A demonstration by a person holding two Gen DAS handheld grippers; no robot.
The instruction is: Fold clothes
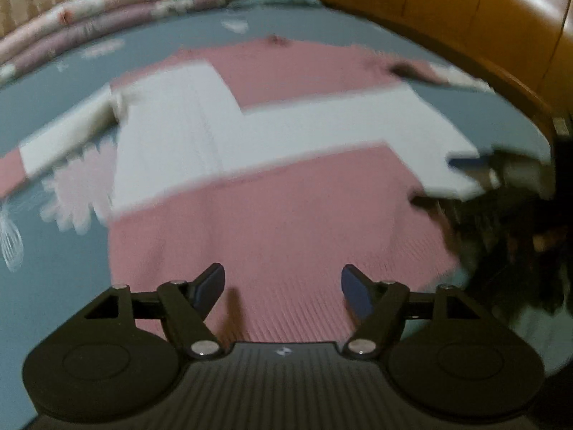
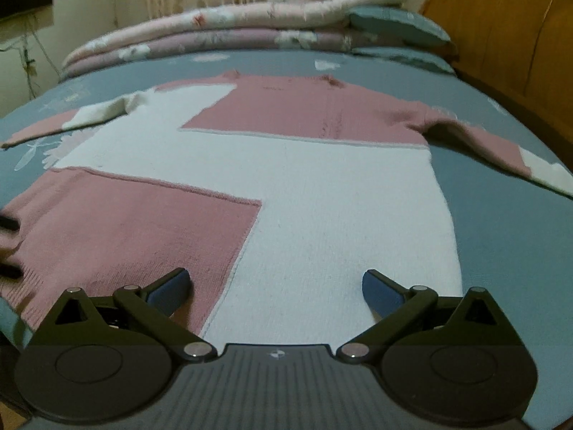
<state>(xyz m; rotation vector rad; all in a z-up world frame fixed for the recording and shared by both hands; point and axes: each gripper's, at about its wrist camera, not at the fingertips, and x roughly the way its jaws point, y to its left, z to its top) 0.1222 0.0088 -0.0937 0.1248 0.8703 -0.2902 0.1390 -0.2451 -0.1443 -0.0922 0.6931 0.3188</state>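
A single pink-and-white knitted sweater [image 2: 293, 186] is spread flat on the bed [image 2: 501, 215], front or back up cannot be told, with both sleeves stretched out to the sides and the hem nearest the cameras. No fold is seen in it.

The left gripper [image 1: 283, 286] is held wide over the pink part of the hem, with nothing between its fingers; the right gripper [image 2: 275, 286] is likewise spread wide and empty, low over the hem where pink meets white. The left view is blurred, so fine detail there cannot be read.

If a fold is to be made from this lay, the knit should be pinched through its full thickness at matching points, both sides lifted together, and the cloth kept taut so that the edge lands straight and no crease is trapped.

Counted: one sweater, two sleeves, two grippers, one folded quilt [image 2: 222, 32] with two layers showing, and two blue pillows [image 2: 397, 25] stacked at the headboard [image 2: 508, 36].
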